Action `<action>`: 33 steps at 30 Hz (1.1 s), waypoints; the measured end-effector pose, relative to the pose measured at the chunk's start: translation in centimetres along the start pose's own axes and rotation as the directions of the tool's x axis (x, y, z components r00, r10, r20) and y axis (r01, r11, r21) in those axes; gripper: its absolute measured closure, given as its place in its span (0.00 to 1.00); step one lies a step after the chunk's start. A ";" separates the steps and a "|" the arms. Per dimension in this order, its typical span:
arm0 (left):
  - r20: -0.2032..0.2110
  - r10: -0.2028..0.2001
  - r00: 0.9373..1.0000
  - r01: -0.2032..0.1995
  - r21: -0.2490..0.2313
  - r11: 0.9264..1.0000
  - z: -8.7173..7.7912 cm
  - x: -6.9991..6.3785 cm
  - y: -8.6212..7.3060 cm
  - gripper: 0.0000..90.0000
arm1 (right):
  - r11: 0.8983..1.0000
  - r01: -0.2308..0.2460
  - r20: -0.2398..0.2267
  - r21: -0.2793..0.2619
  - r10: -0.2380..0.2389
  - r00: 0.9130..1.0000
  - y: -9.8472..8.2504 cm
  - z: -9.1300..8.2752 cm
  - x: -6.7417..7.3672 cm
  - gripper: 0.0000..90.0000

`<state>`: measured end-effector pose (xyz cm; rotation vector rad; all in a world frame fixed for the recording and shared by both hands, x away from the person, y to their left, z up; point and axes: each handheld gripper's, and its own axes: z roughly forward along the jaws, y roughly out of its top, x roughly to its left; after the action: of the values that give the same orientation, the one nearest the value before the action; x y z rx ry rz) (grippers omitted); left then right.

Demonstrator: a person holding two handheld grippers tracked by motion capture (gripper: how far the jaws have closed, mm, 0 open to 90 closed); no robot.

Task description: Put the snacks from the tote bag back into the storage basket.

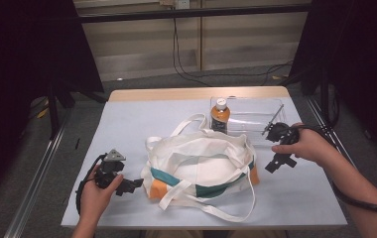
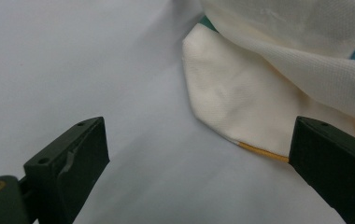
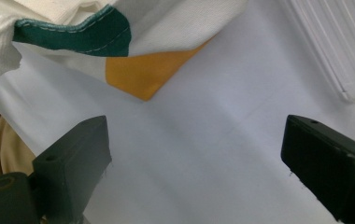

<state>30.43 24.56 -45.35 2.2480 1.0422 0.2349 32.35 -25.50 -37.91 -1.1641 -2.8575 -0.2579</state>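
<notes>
Lying slumped at the middle of the pale grey table (image 1: 127, 124), a cream canvas tote bag with green and orange patches (image 1: 201, 166) is spreading its mouth open. The left gripper (image 1: 129, 186) is hovering just beside the bag's left corner, jaws spread and empty. The right gripper (image 1: 278, 161) is hanging near the bag's right corner, jaws likewise spread. Behind the bag, an orange-filled white-capped bottle (image 1: 220, 115) is standing beside a clear plastic tray (image 1: 256, 116).
</notes>
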 end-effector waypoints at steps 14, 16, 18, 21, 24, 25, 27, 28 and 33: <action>-0.005 0.021 1.000 -0.020 0.021 1.000 0.1 0.0 0.1 0.05 | 0.999 0.002 -0.009 -0.033 -0.003 1.000 -1.2 1.2 0.1 0.09; -0.012 0.001 1.000 -0.001 0.010 1.000 0.1 -0.1 0.0 0.05 | 0.999 0.002 -0.024 -0.043 -0.003 1.000 -1.4 1.5 0.1 0.09; -0.009 0.003 1.000 -0.003 0.010 1.000 0.1 -0.1 0.0 0.05 | 0.999 0.002 -0.025 -0.049 -0.003 1.000 -1.6 1.8 0.2 0.09; -0.005 0.022 1.000 -0.022 0.030 0.999 0.0 0.0 0.1 0.05 | 0.999 0.009 -0.028 -0.047 -0.010 1.000 -1.8 2.3 0.4 0.09; -0.007 0.018 1.000 -0.018 0.023 1.000 0.1 -0.1 0.1 0.05 | 0.998 0.002 -0.037 -0.057 -0.004 0.999 -2.2 2.7 0.4 0.09; -0.004 0.014 1.000 -0.014 0.023 1.000 0.2 -0.2 0.1 0.05 | 0.998 0.003 -0.037 -0.061 -0.005 0.999 -2.4 2.8 0.4 0.09; 0.001 0.004 1.000 -0.004 0.012 1.000 0.3 -0.2 0.1 0.05 | 0.998 -0.001 -0.036 -0.070 -0.002 0.999 -2.6 3.1 0.3 0.09; 0.002 0.005 1.000 -0.005 0.016 1.000 0.2 -0.2 0.2 0.05 | 0.998 -0.004 -0.039 -0.070 0.001 0.999 -2.8 3.2 0.3 0.09; -0.004 0.002 1.000 -0.002 0.026 1.000 0.2 -0.2 0.2 0.05 | 0.998 -0.001 -0.014 -0.059 0.001 1.000 -3.6 4.0 0.3 0.09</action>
<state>30.50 24.28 -45.37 2.2729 1.0510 0.2275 29.72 -27.19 -42.27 -1.1686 -2.8558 -0.3511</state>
